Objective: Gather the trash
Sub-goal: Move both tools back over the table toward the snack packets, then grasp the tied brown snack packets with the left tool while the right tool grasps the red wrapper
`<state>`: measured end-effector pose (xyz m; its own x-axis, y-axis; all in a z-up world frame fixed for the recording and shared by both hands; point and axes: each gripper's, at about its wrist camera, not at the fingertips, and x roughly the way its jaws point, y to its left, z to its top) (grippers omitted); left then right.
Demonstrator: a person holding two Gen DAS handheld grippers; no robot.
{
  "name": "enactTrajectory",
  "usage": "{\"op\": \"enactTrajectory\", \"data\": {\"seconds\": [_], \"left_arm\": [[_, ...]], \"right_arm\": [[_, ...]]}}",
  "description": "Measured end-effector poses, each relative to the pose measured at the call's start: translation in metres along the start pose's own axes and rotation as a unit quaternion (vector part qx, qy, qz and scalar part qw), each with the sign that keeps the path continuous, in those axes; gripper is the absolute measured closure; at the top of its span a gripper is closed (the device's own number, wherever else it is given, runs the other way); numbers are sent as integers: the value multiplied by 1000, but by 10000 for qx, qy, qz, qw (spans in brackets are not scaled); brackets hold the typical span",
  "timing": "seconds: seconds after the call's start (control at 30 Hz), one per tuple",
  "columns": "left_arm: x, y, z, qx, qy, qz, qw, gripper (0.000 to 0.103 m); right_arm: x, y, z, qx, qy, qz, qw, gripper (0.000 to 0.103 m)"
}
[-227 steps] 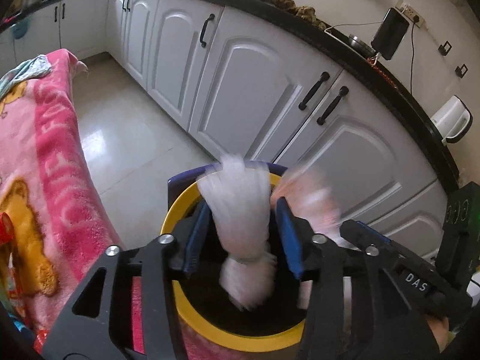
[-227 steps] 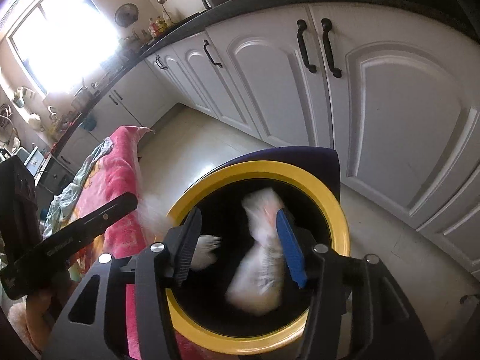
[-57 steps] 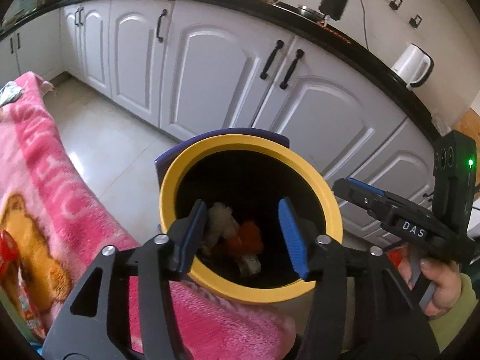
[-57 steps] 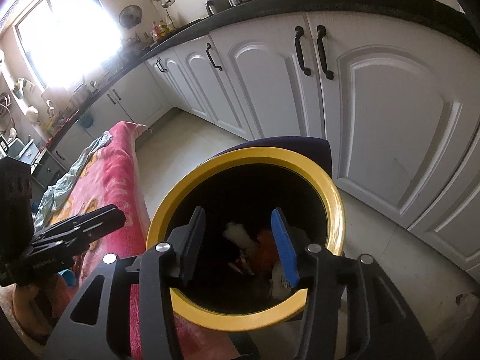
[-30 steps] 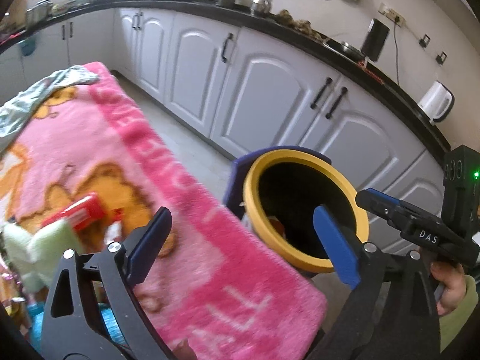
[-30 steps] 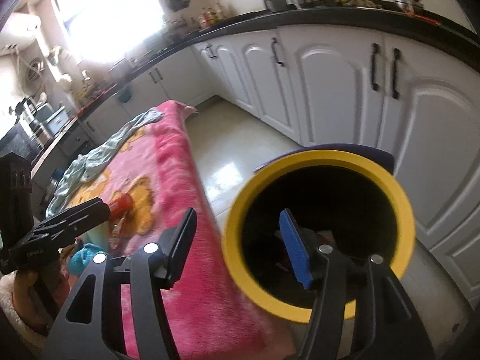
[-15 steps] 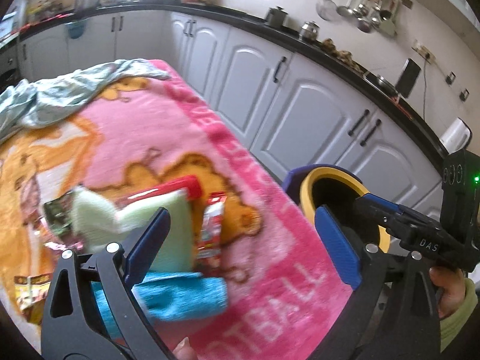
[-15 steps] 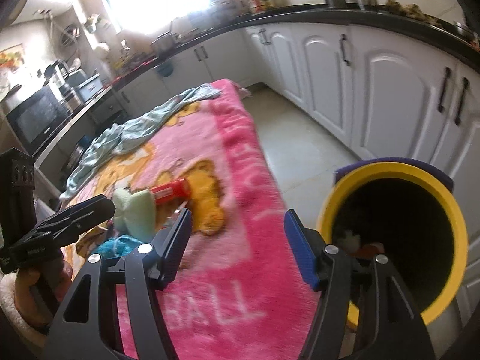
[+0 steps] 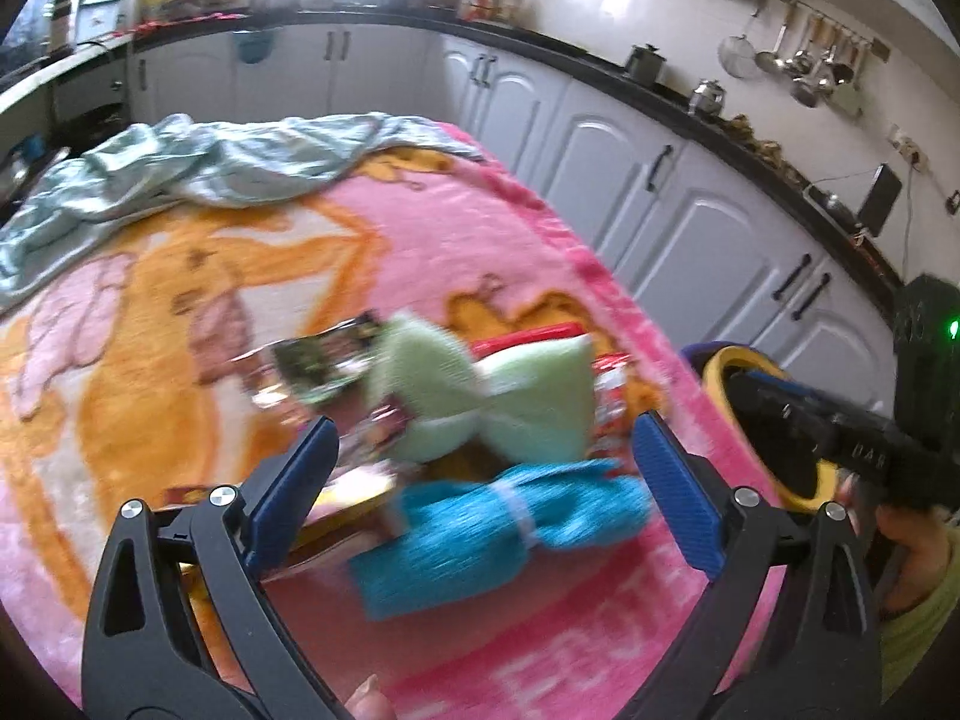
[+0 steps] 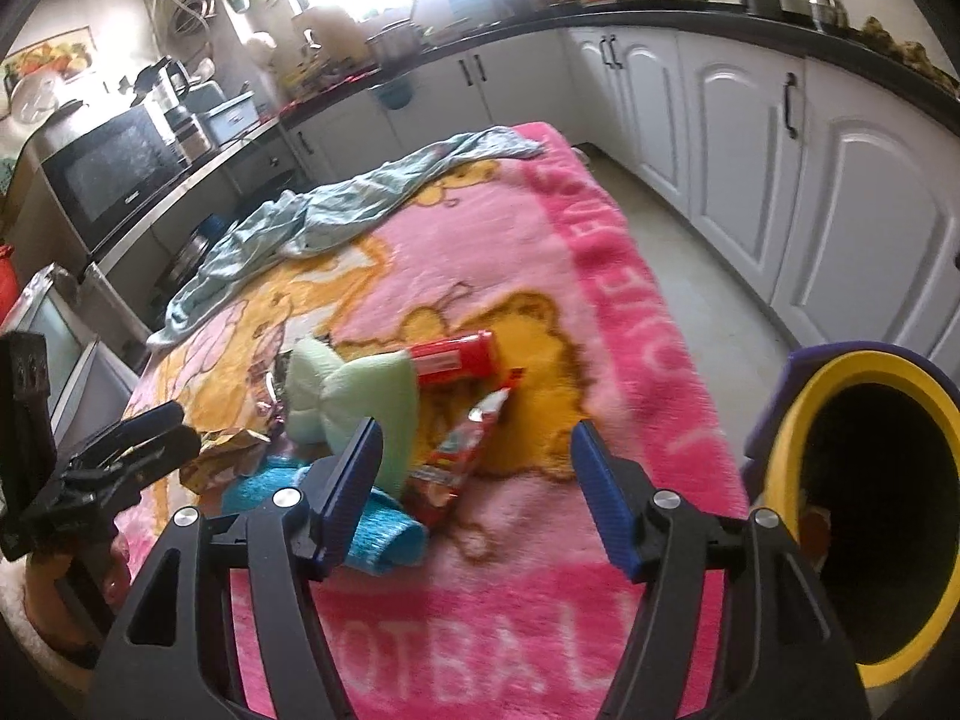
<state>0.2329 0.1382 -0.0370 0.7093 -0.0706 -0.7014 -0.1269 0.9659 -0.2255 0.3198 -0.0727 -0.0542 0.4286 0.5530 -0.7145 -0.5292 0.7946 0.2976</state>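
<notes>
Trash lies in a pile on the pink blanket [image 10: 606,276]: a pale green tied bundle [image 9: 480,402] [image 10: 354,396], a blue tied bundle [image 9: 498,534] [image 10: 384,528], a red tube-like packet [image 10: 456,354], a red snack wrapper [image 10: 462,450] and crumpled foil wrappers [image 10: 228,450]. My left gripper [image 9: 486,456] is wide open above the blue bundle, holding nothing. My right gripper [image 10: 477,450] hovers over the red snack wrapper; its jaws are opening and grip nothing. The yellow-rimmed bin [image 10: 798,420] [image 9: 720,366] stands past the blanket's right edge.
A teal cloth [image 10: 336,204] is crumpled at the blanket's far end. White cabinets [image 10: 744,138] under a black counter run along the right, with tiled floor between them and the blanket. A microwave [image 10: 114,168] sits far left. A hand [image 9: 906,546] holds the right gripper.
Both grippers have swung away from the bin and over the blanket. The trash pile now sits under the jaws and the bin has slid to the right edge. The right jaws stand a little wider.
</notes>
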Motion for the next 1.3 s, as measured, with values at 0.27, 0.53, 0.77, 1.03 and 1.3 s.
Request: {"op": "enactTrajectory", "data": {"seconds": [0.27,0.53,0.77,1.03,1.3], "left_arm": [[-22,46,-29,40,99,497,9987,12],[-17,73,-40,778,615,609,9932,12],[7,77,-34,1675,1050,434,9793,12],[34,83,-32,2022,1269,84,9710,22],[41,89,-35,1940,1332,-60,9719,38]], "right_arm": [[17,13,1,-71,142,99,9998,38],[29,7,1,-12,283,11,9996,36],[50,-6,0,181,606,-125,9979,35],[85,-13,2,492,892,-35,9948,56],[100,-14,3,628,942,35,9936,78]]}}
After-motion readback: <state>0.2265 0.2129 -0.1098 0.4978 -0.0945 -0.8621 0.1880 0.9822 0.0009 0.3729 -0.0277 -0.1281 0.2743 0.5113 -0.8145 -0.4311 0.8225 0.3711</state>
